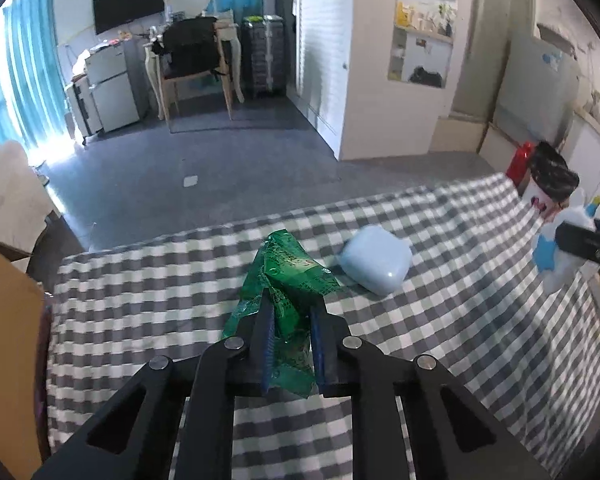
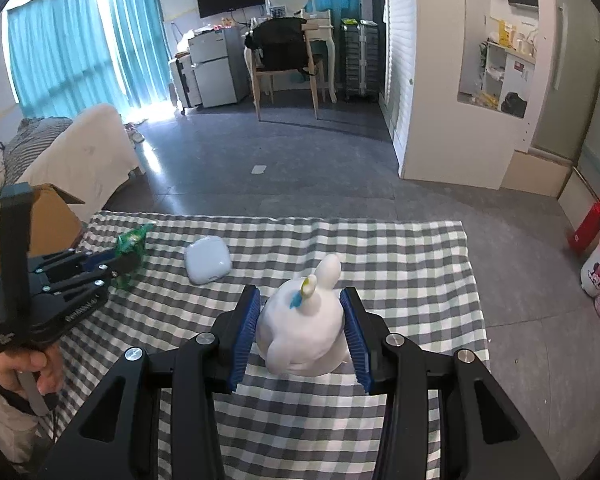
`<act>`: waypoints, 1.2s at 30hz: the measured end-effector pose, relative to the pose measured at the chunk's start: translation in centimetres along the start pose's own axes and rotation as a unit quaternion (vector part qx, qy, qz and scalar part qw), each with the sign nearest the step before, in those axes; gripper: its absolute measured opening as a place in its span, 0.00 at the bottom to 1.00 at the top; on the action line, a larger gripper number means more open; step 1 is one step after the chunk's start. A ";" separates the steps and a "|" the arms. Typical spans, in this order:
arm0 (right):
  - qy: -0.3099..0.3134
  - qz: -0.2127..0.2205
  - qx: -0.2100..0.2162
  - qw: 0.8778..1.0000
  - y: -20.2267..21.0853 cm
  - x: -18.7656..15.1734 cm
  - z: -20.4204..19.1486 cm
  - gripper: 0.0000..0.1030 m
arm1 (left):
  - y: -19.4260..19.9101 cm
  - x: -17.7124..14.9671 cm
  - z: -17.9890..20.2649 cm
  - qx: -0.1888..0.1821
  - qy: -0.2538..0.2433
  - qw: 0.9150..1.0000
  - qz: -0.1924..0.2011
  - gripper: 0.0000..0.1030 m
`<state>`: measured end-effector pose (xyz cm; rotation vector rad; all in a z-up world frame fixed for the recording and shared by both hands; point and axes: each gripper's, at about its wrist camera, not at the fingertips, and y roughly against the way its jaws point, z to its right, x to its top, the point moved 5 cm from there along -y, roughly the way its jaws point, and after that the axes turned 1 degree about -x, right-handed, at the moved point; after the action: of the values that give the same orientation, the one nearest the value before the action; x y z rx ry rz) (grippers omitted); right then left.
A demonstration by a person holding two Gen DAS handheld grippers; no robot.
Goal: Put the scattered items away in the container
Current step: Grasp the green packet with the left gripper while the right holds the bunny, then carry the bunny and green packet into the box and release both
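Left wrist view: our left gripper [image 1: 290, 308] clenches a crumpled green foil wrapper [image 1: 286, 280]; right gripper [image 2: 302, 308] grasps a white plush toy [image 2: 304, 328]. Pale blue rounded case [image 1: 376, 266] lies on the checked tablecloth [image 1: 460, 300]. Brown cardboard box [image 2: 44, 224] beyond: we should carry both there gently.

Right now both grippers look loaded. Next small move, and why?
Probably carry the left gripper toward the cardboard box on its left. Its jaws are shut on the green wrapper, the box stands open beside it, and the right gripper already clamps the white toy. The pale blue case waits on the checked cloth.
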<state>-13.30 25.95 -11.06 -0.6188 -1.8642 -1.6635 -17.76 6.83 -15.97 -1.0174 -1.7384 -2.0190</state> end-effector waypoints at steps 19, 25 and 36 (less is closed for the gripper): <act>0.111 0.063 0.106 0.986 4.0 5.6 -15.9 0.40 | 17.6 0.4 -14.1 0.125 0.117 0.981 0.090 0.14; 0.174 0.081 0.148 0.970 4.3 7.0 -24.5 0.40 | 22.8 -1.8 -20.4 0.192 0.156 0.963 0.106 0.14; 0.257 0.088 0.217 0.938 4.0 7.3 -37.6 0.40 | 28.1 -6.9 -29.0 0.271 0.215 0.932 0.104 0.14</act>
<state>-12.13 -11.06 -0.47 -0.1364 -1.6462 -1.1028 -4.50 -28.62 -0.36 -0.5040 -1.7061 -1.3712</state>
